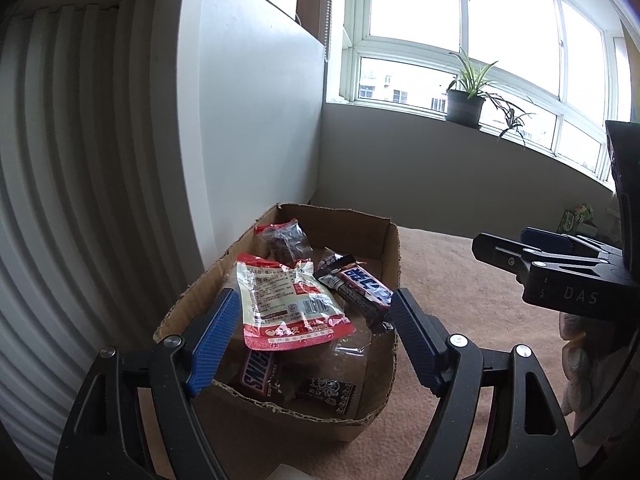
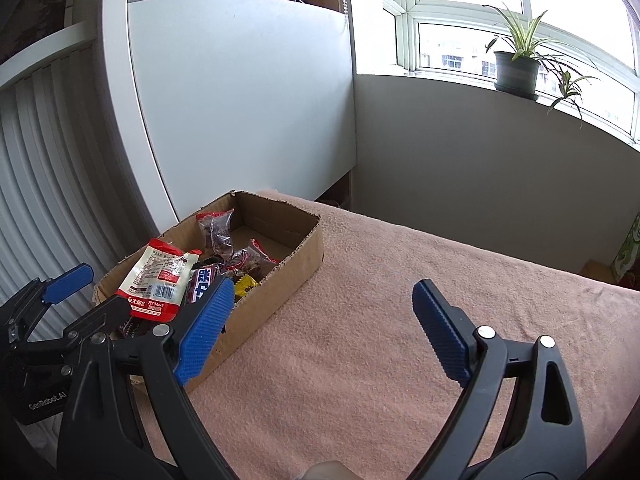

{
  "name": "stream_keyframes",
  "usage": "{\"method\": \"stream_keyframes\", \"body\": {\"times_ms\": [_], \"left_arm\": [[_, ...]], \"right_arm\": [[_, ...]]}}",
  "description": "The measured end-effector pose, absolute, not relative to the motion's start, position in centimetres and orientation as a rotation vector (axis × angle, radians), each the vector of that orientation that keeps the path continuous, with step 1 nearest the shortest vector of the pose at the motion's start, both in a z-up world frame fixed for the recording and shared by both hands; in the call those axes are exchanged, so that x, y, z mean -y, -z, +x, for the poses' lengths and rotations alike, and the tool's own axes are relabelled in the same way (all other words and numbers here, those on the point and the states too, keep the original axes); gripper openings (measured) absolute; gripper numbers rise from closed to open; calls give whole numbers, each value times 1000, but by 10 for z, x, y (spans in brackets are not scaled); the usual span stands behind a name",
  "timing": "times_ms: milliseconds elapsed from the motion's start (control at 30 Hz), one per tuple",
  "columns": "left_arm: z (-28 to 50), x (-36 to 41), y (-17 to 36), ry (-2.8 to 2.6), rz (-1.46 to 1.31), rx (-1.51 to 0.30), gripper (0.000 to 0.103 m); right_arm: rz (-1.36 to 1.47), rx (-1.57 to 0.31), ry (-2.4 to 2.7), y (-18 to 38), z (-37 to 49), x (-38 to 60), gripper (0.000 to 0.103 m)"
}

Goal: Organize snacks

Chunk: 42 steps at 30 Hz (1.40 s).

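The left claw (image 1: 314,312) is spread wide and grips nothing. Right in front of it, past its blue tips, sits a brown cardboard box (image 1: 384,256) full of snacks. A red and white snack bag (image 1: 288,300) lies on top of the pile, showing between the two tips but not touching them. Just to the right of that bag is a dark candy bar (image 1: 358,286) with blue and white letters. Farther back in the box is a clear bag of dark treats (image 1: 286,240). The right claw (image 2: 323,300) is spread wide too, with nothing in it. Under it there is only the pink cloth (image 2: 400,320). The box (image 2: 296,268) is off to its left, near its left tip. A potted plant (image 2: 516,68) stands far ahead by the window.
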<state>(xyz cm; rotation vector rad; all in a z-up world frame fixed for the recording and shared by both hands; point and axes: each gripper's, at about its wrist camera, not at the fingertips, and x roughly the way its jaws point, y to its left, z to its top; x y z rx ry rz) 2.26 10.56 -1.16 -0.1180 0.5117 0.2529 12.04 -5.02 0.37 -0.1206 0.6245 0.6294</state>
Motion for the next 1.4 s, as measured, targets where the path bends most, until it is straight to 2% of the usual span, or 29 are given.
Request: {"method": "stream_keyframes", "body": {"times_ms": [67, 167, 267, 1400], "left_arm": [[21, -105, 12, -253, -121, -512, 78], [18, -103, 9, -252, -132, -501, 78], [17, -100, 8, -260, -132, -495, 82], [18, -97, 11, -265, -127, -508, 82]], "right_arm": [[-123, -617, -629, -4, 116, 55, 93], [-121, -595, -620, -5, 113, 61, 102], [-117, -588, -617, -5, 112, 64, 103], [-137, -601, -608, 1, 114, 58, 103]]}}
